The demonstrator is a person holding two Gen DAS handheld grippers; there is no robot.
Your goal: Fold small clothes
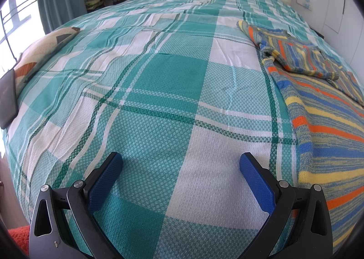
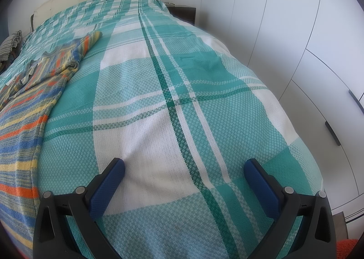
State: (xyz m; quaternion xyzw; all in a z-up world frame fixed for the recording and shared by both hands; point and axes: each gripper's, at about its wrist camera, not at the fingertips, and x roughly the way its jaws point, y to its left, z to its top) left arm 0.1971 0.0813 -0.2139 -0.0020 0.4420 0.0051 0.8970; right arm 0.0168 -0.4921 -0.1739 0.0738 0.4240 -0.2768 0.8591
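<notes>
A striped knitted garment in blue, orange, yellow and grey (image 1: pixel 318 104) lies spread flat on the bed's teal-and-white checked cover (image 1: pixel 163 90) (one sleeve folded across its chest). The left tool (image 1: pixel 180 168) and right tool (image 2: pixel 184 173) hover beside it, both released, grasping nothing.

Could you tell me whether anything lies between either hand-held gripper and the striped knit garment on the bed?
Nothing visible does. The left hand-held gripper and the right hand-held gripper are both open over bare plaid bedspread. The striped garment lies flat between them, with only bedspread in the gap.
</notes>
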